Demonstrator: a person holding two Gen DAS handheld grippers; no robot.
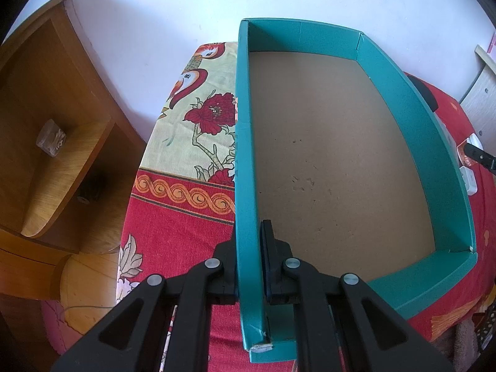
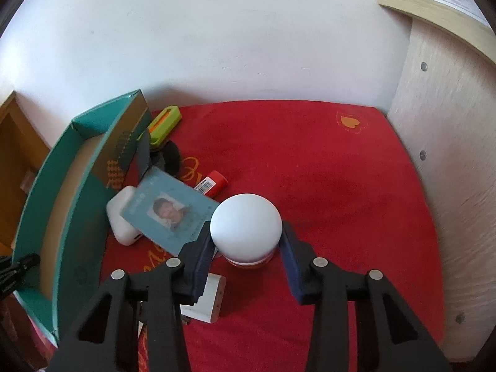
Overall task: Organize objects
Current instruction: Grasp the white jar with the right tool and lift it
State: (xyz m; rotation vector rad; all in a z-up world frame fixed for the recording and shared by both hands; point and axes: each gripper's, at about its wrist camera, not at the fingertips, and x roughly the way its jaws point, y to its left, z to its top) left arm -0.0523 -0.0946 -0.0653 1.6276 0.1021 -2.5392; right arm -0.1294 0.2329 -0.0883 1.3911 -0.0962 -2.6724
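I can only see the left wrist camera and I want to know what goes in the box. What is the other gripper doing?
Observer: The right gripper has its jaws around a jar with a round white lid.
Operator: Is anything else lying there?
Observer: Yes, a photo ID card rests on a white case next to the teal box.
Operator: Any more?
Observer: A red tube with a barcode lies on the red cloth, and a green and orange cutter sits farther back.
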